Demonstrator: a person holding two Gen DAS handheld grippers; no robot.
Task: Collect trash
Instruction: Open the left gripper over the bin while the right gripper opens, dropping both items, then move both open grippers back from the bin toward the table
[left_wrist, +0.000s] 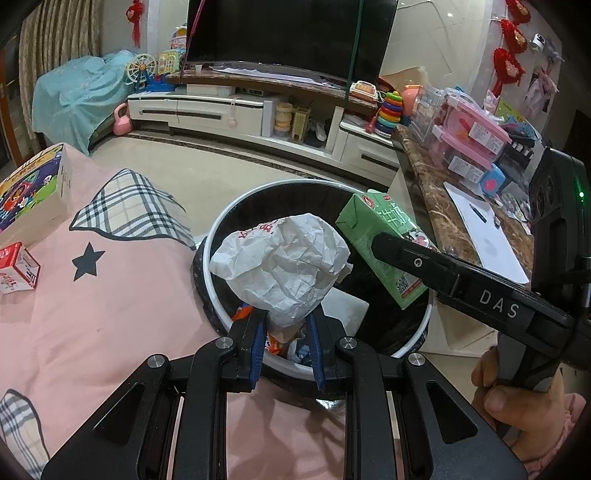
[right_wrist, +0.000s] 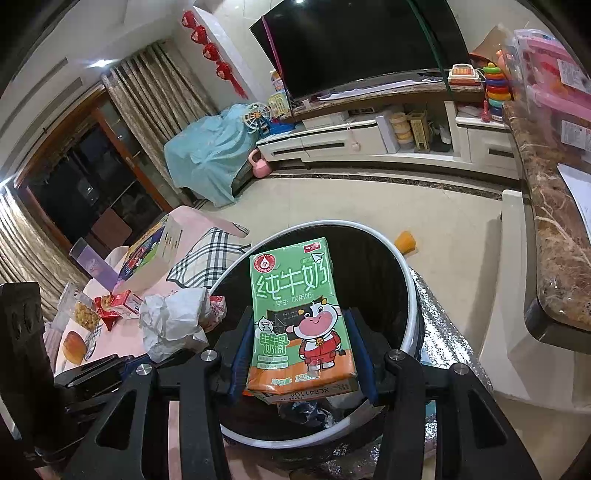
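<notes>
My left gripper (left_wrist: 286, 325) is shut on a crumpled white paper wrapper (left_wrist: 284, 262) and holds it over the round trash bin (left_wrist: 221, 221), which has a white rim and black liner. My right gripper (right_wrist: 301, 354) is shut on a green milk carton (right_wrist: 299, 314) with a cartoon cow, held over the same bin (right_wrist: 406, 273). The carton (left_wrist: 380, 236) and the right gripper's finger (left_wrist: 413, 262) show in the left wrist view, right of the wrapper. The wrapper (right_wrist: 173, 321) shows at the left in the right wrist view. Some trash lies in the bin's bottom.
A pink star-patterned cloth (left_wrist: 110, 295) covers the surface beside the bin, with a small red-and-white carton (left_wrist: 16, 267), a colourful box (left_wrist: 33, 192), snacks (right_wrist: 86, 314) and a bun (right_wrist: 74, 345). A marble counter (right_wrist: 554, 236) stands right. A TV stand (left_wrist: 258, 107) is behind.
</notes>
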